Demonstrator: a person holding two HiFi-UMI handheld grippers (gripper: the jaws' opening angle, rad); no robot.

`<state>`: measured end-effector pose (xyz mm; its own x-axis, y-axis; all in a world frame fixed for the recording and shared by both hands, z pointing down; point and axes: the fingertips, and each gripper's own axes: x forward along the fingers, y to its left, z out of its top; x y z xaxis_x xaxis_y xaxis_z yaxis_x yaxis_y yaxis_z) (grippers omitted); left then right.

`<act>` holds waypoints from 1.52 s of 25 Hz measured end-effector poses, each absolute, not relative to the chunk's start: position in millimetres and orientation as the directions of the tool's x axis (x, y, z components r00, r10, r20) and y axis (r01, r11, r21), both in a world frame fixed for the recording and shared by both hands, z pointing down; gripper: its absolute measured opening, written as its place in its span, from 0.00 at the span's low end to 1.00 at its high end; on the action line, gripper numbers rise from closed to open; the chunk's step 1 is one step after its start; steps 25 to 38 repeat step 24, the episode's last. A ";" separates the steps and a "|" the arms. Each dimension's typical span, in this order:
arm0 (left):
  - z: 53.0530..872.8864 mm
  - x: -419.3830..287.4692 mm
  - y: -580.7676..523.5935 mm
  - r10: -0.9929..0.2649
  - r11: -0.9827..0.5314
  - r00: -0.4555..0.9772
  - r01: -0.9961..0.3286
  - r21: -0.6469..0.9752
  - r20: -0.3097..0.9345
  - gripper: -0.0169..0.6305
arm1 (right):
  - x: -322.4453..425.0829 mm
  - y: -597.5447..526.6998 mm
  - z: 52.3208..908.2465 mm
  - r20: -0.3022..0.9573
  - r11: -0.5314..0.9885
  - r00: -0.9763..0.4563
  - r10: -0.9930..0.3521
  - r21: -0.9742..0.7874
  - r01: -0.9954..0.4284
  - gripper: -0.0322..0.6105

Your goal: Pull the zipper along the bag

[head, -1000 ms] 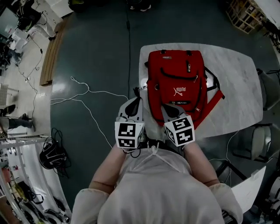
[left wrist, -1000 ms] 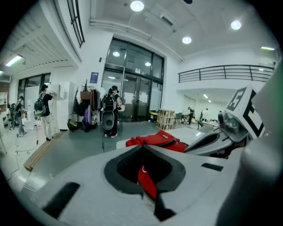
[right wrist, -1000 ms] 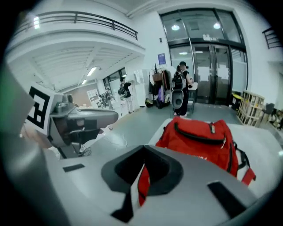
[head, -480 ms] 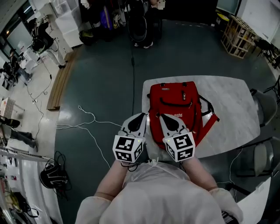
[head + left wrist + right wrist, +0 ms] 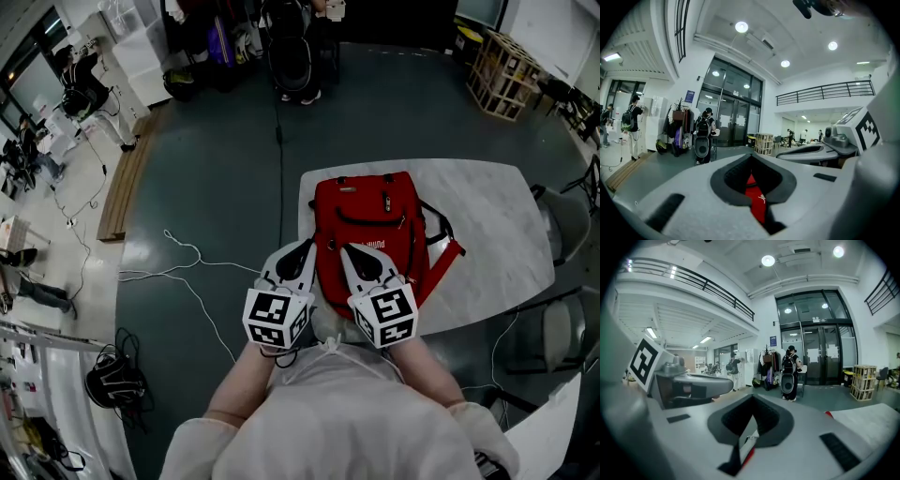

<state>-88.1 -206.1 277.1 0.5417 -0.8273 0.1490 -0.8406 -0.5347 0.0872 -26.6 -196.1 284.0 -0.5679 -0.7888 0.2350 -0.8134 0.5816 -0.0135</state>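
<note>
While the left hand-held gripper (image 5: 302,249) and right hand-held gripper (image 5: 352,253) hover, both clenched and empty, by its near end, the red bag (image 5: 370,220) lies flat on the pale surface (image 5: 487,225).

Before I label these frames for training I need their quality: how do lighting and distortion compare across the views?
Head view: dim, edges bowed, yet the red backpack on the pale table reads clearly. Left gripper view: bright, the ceiling lamp flares, black round border, fisheye bending. Right gripper view: much the same, with a green tint at its left edge.
</note>
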 end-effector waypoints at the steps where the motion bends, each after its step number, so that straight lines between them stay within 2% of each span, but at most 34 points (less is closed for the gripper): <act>1: 278.1 -86.6 -206.2 -0.826 -0.536 0.544 -0.839 0.090 0.151 0.06 | -25.6 -196.0 285.1 0.238 0.581 -0.566 -0.789 -0.012 -0.814 0.09; 38: 284.2 -79.6 -202.9 -0.819 -0.545 0.548 -0.836 0.065 0.173 0.06 | -11.3 -194.7 296.0 0.259 0.520 -0.505 -0.823 -0.011 -0.854 0.09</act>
